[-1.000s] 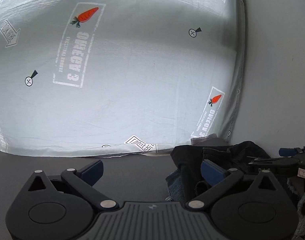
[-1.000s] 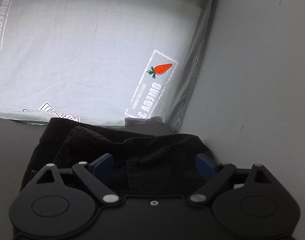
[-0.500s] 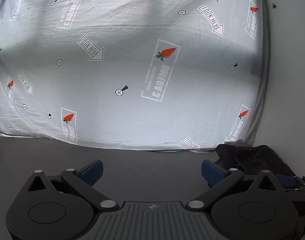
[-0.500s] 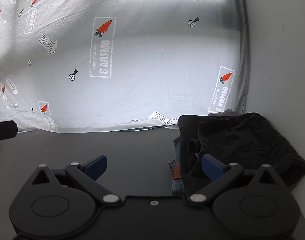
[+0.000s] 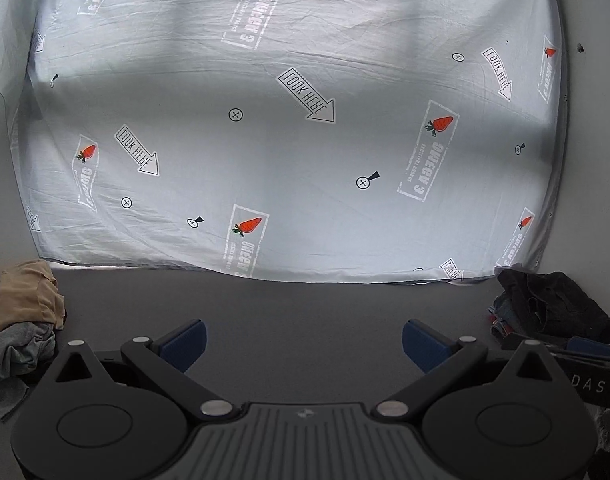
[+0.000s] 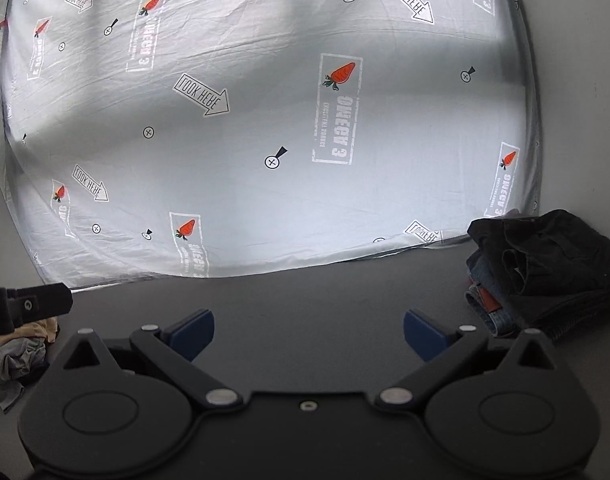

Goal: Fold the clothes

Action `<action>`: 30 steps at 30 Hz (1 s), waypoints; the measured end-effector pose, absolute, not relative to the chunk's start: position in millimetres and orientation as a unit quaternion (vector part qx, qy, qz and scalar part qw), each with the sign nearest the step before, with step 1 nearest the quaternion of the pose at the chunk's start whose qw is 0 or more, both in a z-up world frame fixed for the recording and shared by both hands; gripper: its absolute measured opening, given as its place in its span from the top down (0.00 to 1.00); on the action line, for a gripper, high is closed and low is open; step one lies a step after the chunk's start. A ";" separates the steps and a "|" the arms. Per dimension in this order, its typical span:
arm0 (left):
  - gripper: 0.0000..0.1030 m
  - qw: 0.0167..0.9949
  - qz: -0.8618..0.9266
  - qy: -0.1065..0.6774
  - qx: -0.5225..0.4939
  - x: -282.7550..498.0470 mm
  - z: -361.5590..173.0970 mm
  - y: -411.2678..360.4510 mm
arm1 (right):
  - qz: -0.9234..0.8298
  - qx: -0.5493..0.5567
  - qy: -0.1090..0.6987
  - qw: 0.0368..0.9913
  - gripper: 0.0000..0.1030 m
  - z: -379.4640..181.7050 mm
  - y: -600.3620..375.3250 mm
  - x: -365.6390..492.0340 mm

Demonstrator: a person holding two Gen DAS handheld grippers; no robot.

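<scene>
In the left wrist view the left gripper (image 5: 303,338) hangs with its jaws spread and nothing between them, over the dark strip in front of the sheet (image 5: 297,140). A crumpled heap (image 5: 19,320) of tan and grey clothes lies off the sheet's near left corner, and a folded stack (image 5: 553,308) of dark clothes sits at its near right corner. A grab into the heap could catch two garments at once, since tan and grey lie tangled together; how many pieces it holds cannot be told. The frame edge cuts the heap, and the right gripper's body hides the stack's near side. In the right wrist view the right gripper (image 6: 309,332) also has spread, empty jaws. Here the stack (image 6: 545,268) shows denim under black, its layers uneven, so a brush from either gripper could topple it. The heap (image 6: 19,352) is half hidden behind the left gripper's finger.
</scene>
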State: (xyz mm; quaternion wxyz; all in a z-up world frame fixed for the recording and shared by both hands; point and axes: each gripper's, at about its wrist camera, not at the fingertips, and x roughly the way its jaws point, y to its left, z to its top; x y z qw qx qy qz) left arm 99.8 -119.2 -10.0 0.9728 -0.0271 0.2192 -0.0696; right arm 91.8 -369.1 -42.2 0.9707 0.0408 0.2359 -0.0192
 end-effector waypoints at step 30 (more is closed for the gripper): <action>0.00 0.940 -0.070 0.334 -0.009 6.8 -3.7 39.1 | -0.042 0.033 0.367 0.929 0.01 -24.0 -145.0 -18.5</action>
